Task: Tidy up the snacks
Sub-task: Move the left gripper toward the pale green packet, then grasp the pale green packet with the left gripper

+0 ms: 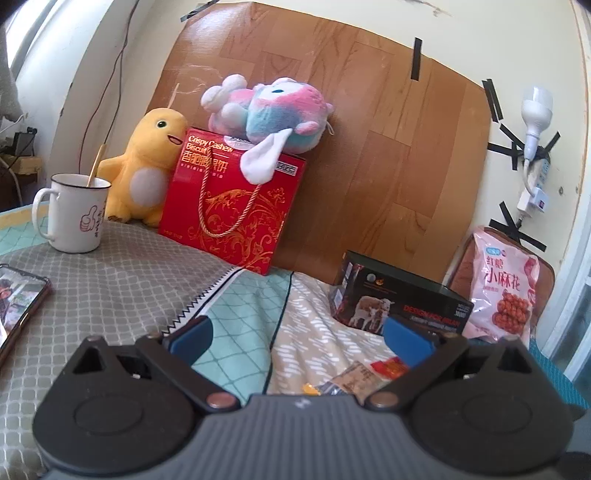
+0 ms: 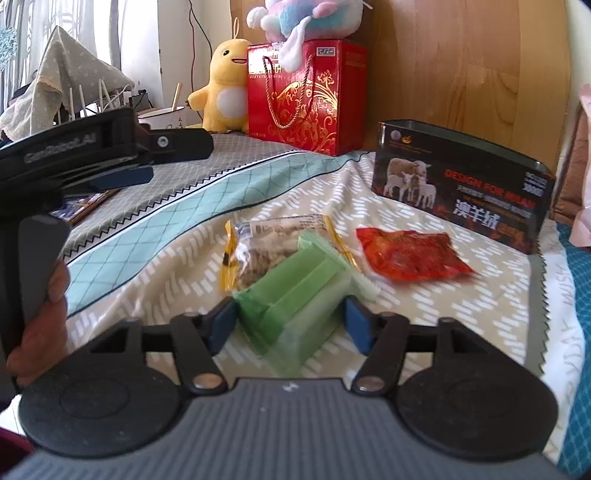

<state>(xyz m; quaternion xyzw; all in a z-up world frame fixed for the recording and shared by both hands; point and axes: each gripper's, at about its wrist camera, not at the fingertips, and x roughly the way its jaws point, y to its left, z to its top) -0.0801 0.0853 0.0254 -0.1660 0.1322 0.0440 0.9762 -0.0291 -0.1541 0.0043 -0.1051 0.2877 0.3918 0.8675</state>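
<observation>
Right gripper [image 2: 290,325], lower centre of the right wrist view: blue pads [image 2: 221,326] set against both sides of a green snack packet [image 2: 295,295], jaws closed on it at mid-width. Directly behind the packet, touching it: clear nut packet [image 2: 258,247] with yellow edges. Right of that, apart: red snack packet [image 2: 410,254], flat on the patterned cloth [image 2: 461,295]. Behind the red packet, right centre: black box [image 2: 461,192] with sheep print, top open; contents not visible. Upper centre: red gift box [image 2: 306,99] with cord handle, closed, pink-and-blue plush [image 2: 306,18] lying on top; yellow plush [image 2: 225,92] just beside it at left.

Left gripper [image 1: 299,338], lower centre of the left wrist view: jaws wide apart, nothing between the pads. Same gripper at left edge of the right wrist view, held by a hand [image 2: 40,314]. Centre left: white mug [image 1: 74,214] containing a wooden stick [image 1: 96,166]. Right edge: pink snack bag [image 1: 506,288], sealed, upright behind the black box. Left edge: phone [image 1: 18,306], flat.
</observation>
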